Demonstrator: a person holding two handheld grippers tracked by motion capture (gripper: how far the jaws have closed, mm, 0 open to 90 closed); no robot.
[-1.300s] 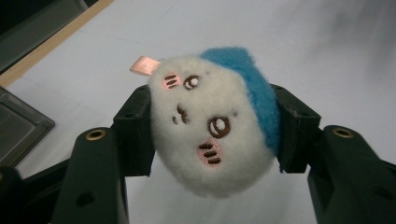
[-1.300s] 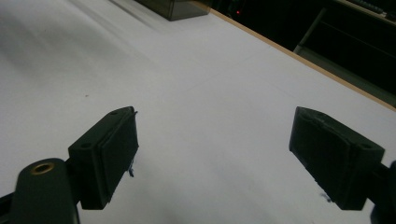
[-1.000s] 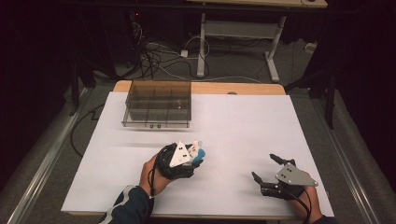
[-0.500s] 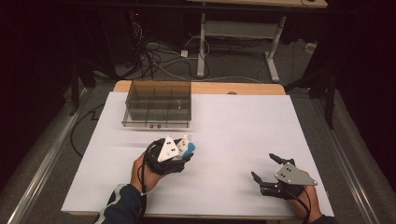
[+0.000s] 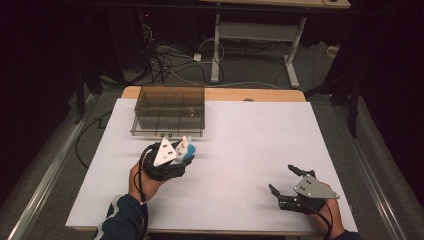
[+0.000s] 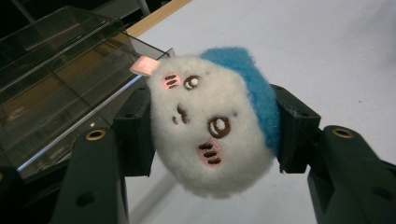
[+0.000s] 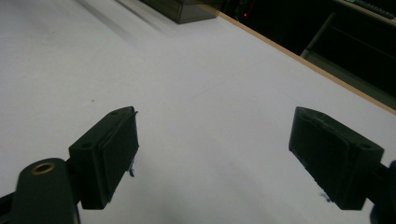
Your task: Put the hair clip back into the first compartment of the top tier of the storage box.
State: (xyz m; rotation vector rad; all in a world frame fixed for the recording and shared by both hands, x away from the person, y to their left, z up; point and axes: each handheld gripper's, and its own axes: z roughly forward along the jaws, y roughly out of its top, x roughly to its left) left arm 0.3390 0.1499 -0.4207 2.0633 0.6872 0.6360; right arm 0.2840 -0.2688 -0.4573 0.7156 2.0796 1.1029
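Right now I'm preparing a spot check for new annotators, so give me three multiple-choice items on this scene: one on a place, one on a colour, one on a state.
1. Where is the clear plastic box?
A. at the far left part of the table
B. beside the right gripper
C. on the floor

2. What colour is the plush toy?
A. red and yellow
B. white with a blue patch
C. all green

3. How is the right gripper?
A. shut on the toy
B. shut on nothing
C. open, holding nothing

Answers:
1 A, the high view shows it near the far edge, just ahead of the left gripper.
2 B, the left gripper view shows white fluff with blue at one side.
3 C, its jaws stand wide apart over the bare white table.
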